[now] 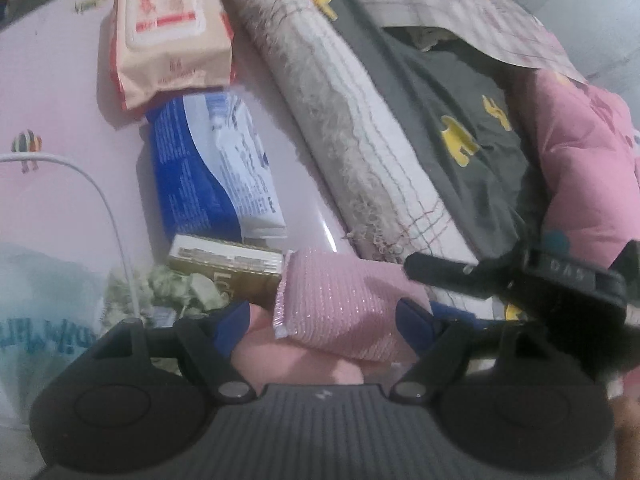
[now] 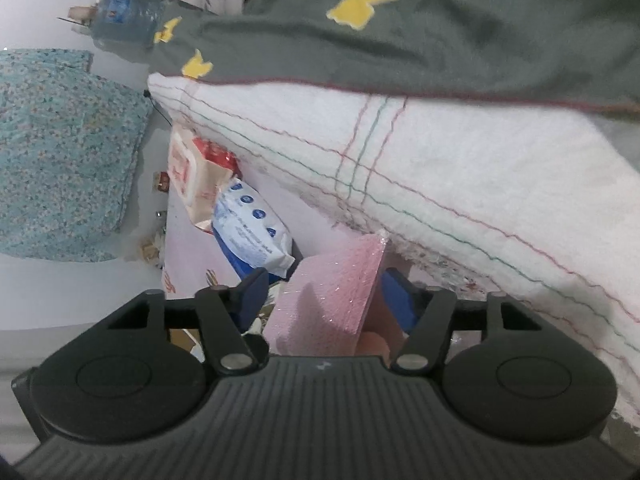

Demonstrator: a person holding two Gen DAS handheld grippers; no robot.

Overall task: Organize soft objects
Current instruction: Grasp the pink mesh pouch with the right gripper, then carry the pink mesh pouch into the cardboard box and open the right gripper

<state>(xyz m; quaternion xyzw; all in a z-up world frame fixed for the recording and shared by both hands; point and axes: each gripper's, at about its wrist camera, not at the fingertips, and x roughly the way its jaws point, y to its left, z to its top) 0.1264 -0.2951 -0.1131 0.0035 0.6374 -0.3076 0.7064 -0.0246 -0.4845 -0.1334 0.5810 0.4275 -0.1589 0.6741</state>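
Note:
A pink glittery sponge [image 1: 344,304] lies between the blue-tipped fingers of my left gripper [image 1: 324,324], whose jaws stand wide and do not clearly press it. The same sponge [image 2: 332,292] stands on edge between the fingers of my right gripper [image 2: 324,296], which is open around it. The right gripper's black finger [image 1: 460,272] shows beside the sponge in the left wrist view. A white fringed towel [image 1: 352,128] [image 2: 460,184] and a grey cloth with yellow shapes [image 1: 460,112] [image 2: 420,32] lie just beyond, on the pink sheet [image 1: 52,92].
A peach wipes pack [image 1: 168,36], a blue-and-white wipes pack [image 1: 216,172] and a gold box [image 1: 228,268] lie in a row to the left. A white cable [image 1: 108,208] curves nearby. A pink quilt [image 1: 584,168] is right; a teal floral cushion [image 2: 60,152] is left.

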